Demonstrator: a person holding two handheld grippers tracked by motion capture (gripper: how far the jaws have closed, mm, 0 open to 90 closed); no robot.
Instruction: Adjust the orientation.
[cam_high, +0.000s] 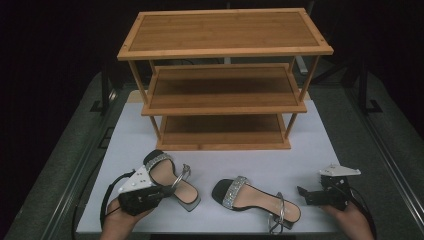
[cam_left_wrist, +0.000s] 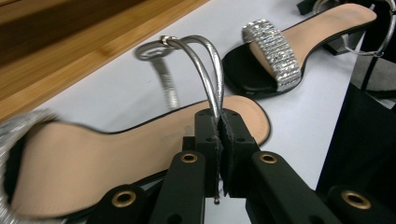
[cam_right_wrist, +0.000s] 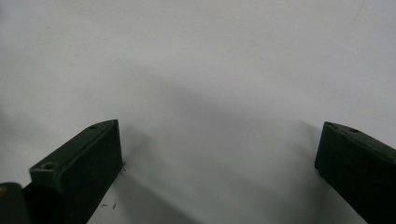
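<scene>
Two jewelled sandals lie on a white table in front of a wooden shelf rack (cam_high: 225, 75).

From above, the left gripper (cam_high: 167, 189) meets the left sandal (cam_high: 170, 177); the right sandal (cam_high: 257, 200) lies beside it. The left gripper view shows its jaws clenched on the silver ankle strap (cam_left_wrist: 205, 74). In the right gripper view, the right gripper (cam_right_wrist: 219, 163) gapes over the bare table (cam_right_wrist: 210, 70).

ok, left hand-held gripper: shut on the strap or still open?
Shut on it. In the left gripper view the left hand-held gripper has its jaws pressed together, pinching the silver ankle strap of the near sandal.
</scene>
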